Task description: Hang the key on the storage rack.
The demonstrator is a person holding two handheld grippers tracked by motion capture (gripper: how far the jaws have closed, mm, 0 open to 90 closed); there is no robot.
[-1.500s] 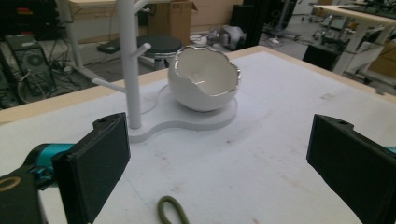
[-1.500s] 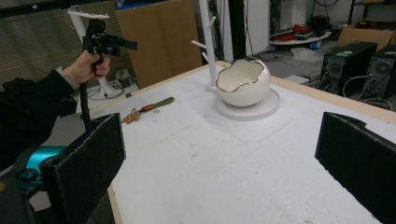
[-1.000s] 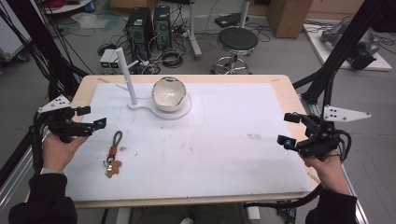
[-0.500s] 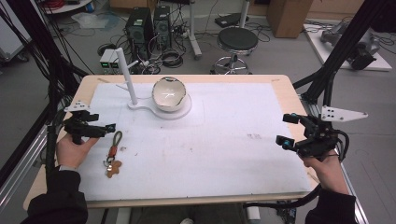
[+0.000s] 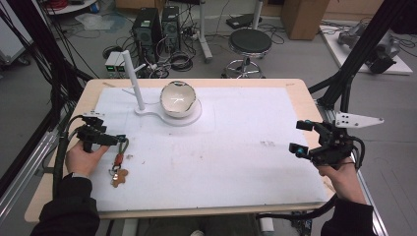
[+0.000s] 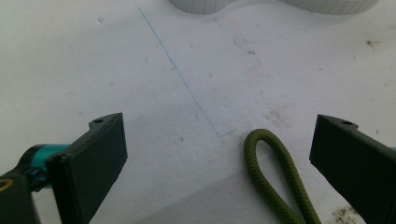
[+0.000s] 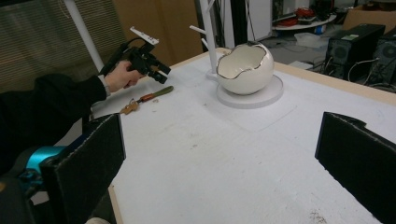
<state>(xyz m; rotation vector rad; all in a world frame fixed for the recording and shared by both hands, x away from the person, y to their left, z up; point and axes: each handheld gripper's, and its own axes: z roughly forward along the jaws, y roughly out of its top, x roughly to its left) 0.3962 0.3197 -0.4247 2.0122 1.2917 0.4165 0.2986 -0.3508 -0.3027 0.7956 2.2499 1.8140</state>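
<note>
Pickup not yet made. Left gripper (image 5: 119, 139) poised at green cord loop (image 6: 273, 172) of keychain (image 5: 118, 164) lying flat on table (image 5: 236, 147), jaws apart. Right gripper (image 5: 301, 137) idle, jaws apart.

The keychain (image 5: 118, 162) lay on the table (image 5: 246, 147) near its left front, with its cord loop (image 6: 273, 172) at the far end and the keys nearer the person. Just above that loop sat the left gripper (image 5: 114, 140), its jaws either side of the loop. Behind, further up the table, the bowl (image 5: 179, 99) rested on a stand base (image 5: 194, 117), with the upright post (image 5: 133, 78) to its left. Far across at the right edge was the right gripper (image 5: 300, 137), well apart from everything else.
</note>
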